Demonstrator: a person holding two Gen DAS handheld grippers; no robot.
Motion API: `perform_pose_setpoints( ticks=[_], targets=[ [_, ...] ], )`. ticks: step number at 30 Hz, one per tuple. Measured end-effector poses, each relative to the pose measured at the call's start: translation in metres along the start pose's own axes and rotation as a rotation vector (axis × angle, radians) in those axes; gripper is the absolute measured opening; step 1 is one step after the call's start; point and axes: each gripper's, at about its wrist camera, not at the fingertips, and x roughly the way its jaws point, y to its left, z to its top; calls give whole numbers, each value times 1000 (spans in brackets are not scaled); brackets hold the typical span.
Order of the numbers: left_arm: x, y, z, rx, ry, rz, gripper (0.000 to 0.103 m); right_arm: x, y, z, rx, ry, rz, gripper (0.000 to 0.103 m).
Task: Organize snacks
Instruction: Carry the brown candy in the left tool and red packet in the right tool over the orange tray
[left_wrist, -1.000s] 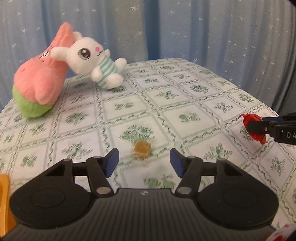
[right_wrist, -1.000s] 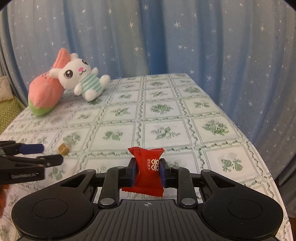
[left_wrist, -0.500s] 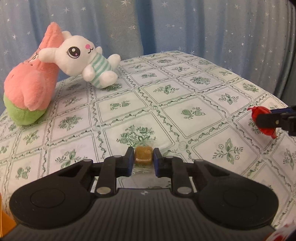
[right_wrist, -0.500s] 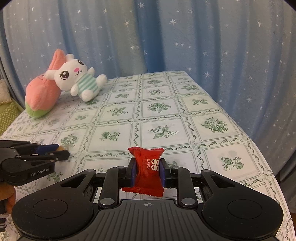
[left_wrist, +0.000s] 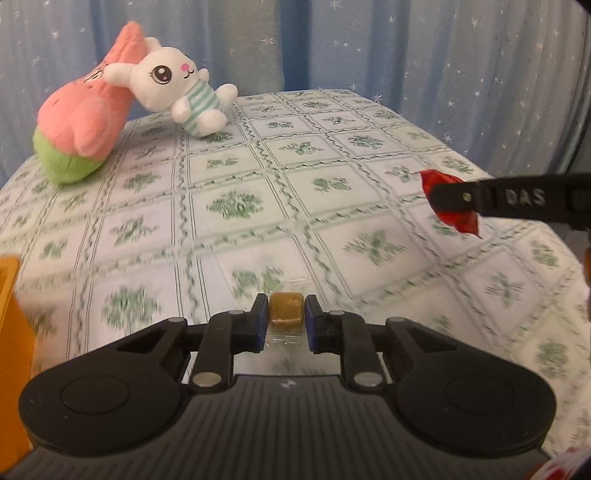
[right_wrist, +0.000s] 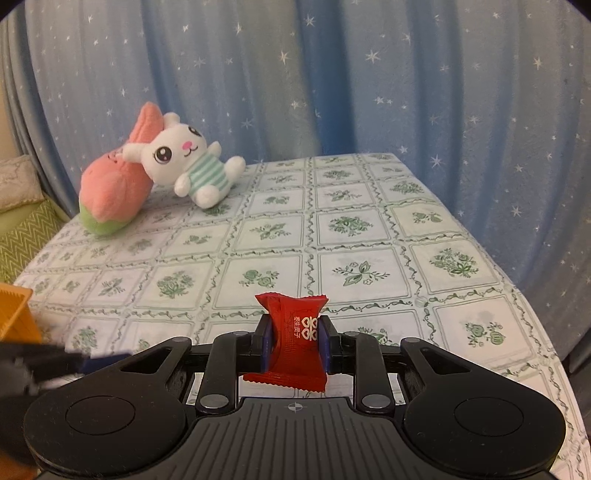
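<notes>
My left gripper (left_wrist: 286, 314) is shut on a small brown candy cube (left_wrist: 286, 313) in a clear wrapper, held just above the tablecloth. My right gripper (right_wrist: 295, 334) is shut on a red candy packet (right_wrist: 295, 347) with white print, pinched at its waist. In the left wrist view the right gripper (left_wrist: 448, 197) reaches in from the right edge with the red packet (left_wrist: 461, 220) showing around its finger. In the right wrist view the left gripper (right_wrist: 92, 360) is a dark blur at the lower left.
A green-and-white patterned tablecloth (right_wrist: 351, 229) covers the table. A pink plush (left_wrist: 81, 122) and a white bunny plush (left_wrist: 177, 88) lie at the far left. An orange box (left_wrist: 11, 332) stands at the near left, its corner (right_wrist: 14, 314) also in the right wrist view. Blue starry curtains hang behind.
My left gripper went from open around the brown candy to shut on it, then lifted it and drew back toward the orange box. The right gripper kept its hold on the red packet.
</notes>
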Motion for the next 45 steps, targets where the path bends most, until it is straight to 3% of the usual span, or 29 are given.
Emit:
perform_pose_setpoints(
  ticks=[6,14,21,28,45],
  targets=[
    [-48,-7,-19,-22,-3,6,18,-35,13,-14,-9,4,-7,26],
    [-116,-13,-60,-60,2,-5,18,-95,38,-67,3,61,-32,26],
    [-173,-7,-94,-141,-3,-22,18,-160,55,-100,28,71,-60,26],
    [-221,-5,-114,-161,-26,-15,18,-210,71,-125,33,84,-61,26],
    [-267,4,-134,-168,-50,3,18,-240,118,-134,-58,82,-34,26]
  ],
)
